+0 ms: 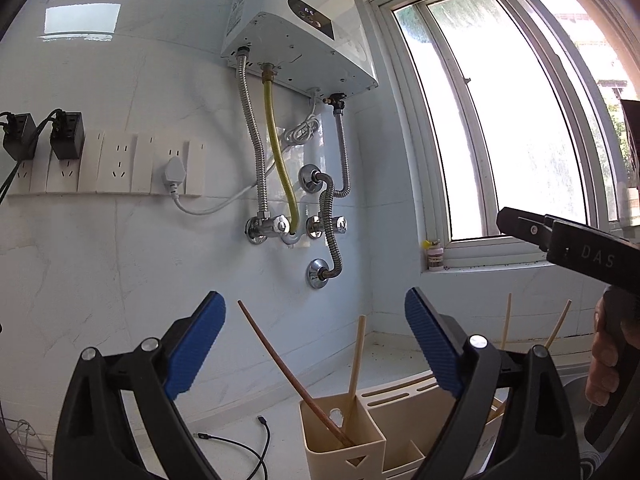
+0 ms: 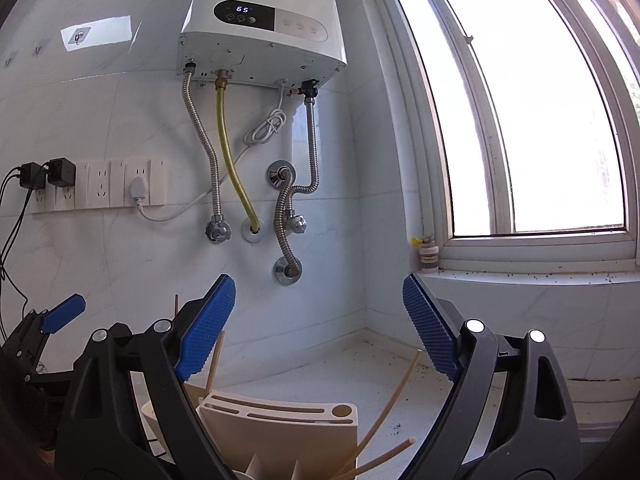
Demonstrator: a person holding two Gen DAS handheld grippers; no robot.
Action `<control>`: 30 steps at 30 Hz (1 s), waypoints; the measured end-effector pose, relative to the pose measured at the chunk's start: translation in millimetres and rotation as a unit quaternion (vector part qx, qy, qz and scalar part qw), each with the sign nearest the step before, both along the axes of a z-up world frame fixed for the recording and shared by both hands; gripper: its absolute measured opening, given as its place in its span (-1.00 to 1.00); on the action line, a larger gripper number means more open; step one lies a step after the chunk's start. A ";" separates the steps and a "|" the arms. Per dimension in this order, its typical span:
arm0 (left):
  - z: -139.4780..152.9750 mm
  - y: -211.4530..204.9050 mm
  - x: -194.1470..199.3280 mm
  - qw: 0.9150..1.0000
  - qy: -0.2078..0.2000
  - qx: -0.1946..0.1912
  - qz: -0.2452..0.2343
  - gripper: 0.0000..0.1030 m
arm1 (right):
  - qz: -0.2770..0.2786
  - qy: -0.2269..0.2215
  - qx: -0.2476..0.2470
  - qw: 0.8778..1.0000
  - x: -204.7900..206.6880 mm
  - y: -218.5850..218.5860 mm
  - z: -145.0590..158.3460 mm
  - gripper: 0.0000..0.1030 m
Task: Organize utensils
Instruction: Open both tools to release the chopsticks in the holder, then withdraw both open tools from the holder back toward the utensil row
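My left gripper (image 1: 316, 344) is open and empty, with its blue pads wide apart above a beige utensil holder (image 1: 320, 436). In the holder's front compartment lean a brown chopstick (image 1: 280, 360) and a pale chopstick (image 1: 357, 360). Two more pale chopsticks (image 1: 507, 320) stick up behind the right finger. My right gripper (image 2: 320, 328) is open too, with nothing between its pads. Below it the holder's slotted knife block (image 2: 280, 424) shows, with pale chopsticks (image 2: 394, 396) slanting out at the right. One blue pad of the left gripper (image 2: 64, 314) shows at the far left.
A white water heater (image 1: 304, 28) hangs on the tiled wall with metal and yellow hoses (image 1: 280, 152) under it. A row of sockets (image 1: 116, 164) is at the left, and a window (image 1: 500, 120) with a small jar (image 1: 434, 254) on its sill is at the right. A black cable (image 1: 240, 444) lies on the counter.
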State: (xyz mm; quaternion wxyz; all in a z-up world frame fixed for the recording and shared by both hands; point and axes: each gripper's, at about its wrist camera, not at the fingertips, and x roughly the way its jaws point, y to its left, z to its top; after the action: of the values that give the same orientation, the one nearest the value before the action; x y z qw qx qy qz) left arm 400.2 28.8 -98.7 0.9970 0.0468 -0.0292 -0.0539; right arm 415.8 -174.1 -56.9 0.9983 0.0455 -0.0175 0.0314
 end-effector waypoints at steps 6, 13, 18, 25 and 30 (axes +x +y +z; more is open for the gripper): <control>-1.3 7.1 -0.6 1.000 0.013 -0.012 0.009 0.74 | 0.003 -0.002 -0.004 1.000 -4.0 0.5 2.8 0.58; 0.6 14.1 3.2 0.999 0.030 -0.025 0.013 0.74 | 0.004 0.002 -0.005 1.000 -6.8 2.9 2.4 0.58; 4.7 18.8 0.2 0.999 0.034 -0.026 0.019 0.76 | 0.010 0.003 -0.005 1.000 -9.0 6.0 3.5 0.58; 13.9 37.2 -20.0 0.998 0.043 -0.022 0.044 0.81 | 0.029 0.013 0.006 0.999 -13.4 17.0 4.5 0.59; 21.7 62.7 -42.7 0.994 0.064 -0.037 0.075 0.89 | 0.050 0.022 0.011 0.998 -20.8 32.1 5.8 0.62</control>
State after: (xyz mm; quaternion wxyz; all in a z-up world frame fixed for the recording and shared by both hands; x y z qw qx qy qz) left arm 357.6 91.6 -77.1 0.9991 0.0083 0.0360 0.0195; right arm 395.0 -142.0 -51.1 0.9951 0.0579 0.0064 0.0797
